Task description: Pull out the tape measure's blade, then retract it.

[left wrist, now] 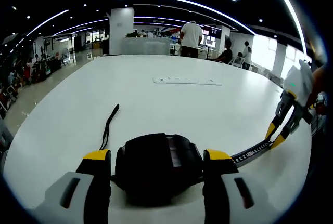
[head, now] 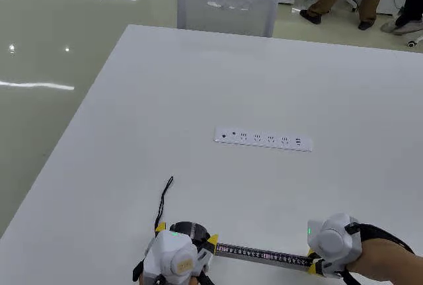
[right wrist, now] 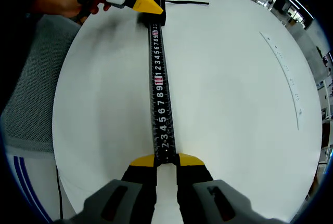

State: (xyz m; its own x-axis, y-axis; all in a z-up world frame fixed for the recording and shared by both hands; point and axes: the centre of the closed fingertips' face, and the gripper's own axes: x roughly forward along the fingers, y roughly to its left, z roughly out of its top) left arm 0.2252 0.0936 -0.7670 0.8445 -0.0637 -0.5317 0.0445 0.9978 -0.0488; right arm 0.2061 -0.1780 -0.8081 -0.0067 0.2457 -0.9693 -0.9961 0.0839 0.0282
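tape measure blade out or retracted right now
Out: the blade spans from the case in the left gripper to the right gripper, shut on its tip.

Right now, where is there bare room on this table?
Bare: the table between the power strip and its far edge, and left of the black strap. Crowded: the near edge, where the blade runs from the tape measure in the left gripper to the right gripper.

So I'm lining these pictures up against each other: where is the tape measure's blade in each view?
Head view: the blade lies near the bottom edge, just right of centre.
Left gripper view: the blade is lower right, slanting up from the black case.
Right gripper view: the blade is in the centre, running straight up from the jaws.
Shared landmark: the white power strip.
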